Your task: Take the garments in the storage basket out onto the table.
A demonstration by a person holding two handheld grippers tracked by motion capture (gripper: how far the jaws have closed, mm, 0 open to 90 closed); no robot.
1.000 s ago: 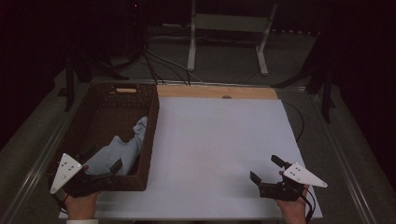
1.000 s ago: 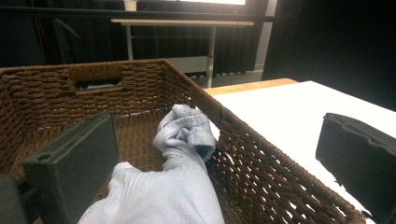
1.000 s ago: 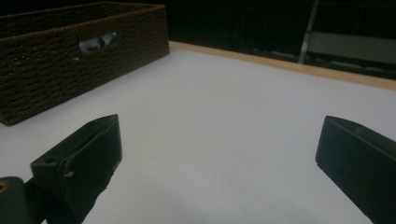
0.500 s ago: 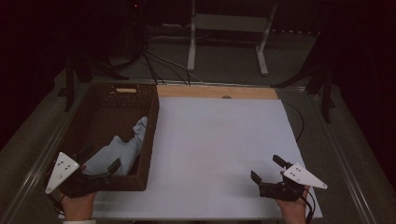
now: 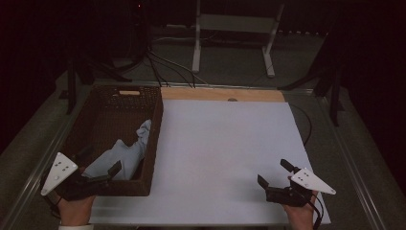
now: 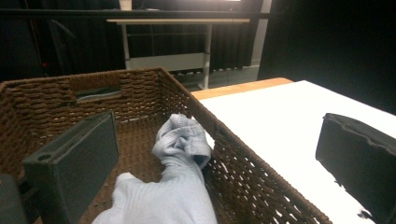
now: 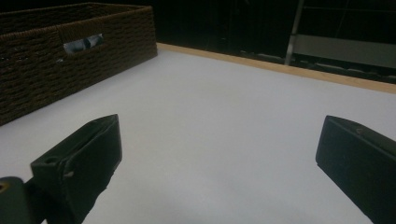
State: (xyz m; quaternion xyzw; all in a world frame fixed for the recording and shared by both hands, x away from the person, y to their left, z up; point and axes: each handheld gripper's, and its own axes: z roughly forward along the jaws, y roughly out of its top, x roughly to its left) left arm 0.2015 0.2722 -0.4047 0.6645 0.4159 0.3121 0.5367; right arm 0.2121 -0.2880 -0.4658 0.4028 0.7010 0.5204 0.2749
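Meanwhile, pale cloth (image 5: 127, 152) in wicker basket (image 5: 154, 143), both claws spread wide.

Lay crumpled along the basket's right wall, one bunched end leaning up against the weave; sat at the left side of the white bench (image 5: 225, 153); left claw (image 5: 98, 173) hovered at the basket's near edge, jaws apart, gripping nothing; right claw (image 5: 274, 177) held over the bare bench, well apart from the basket, jaws apart, gripping nothing.
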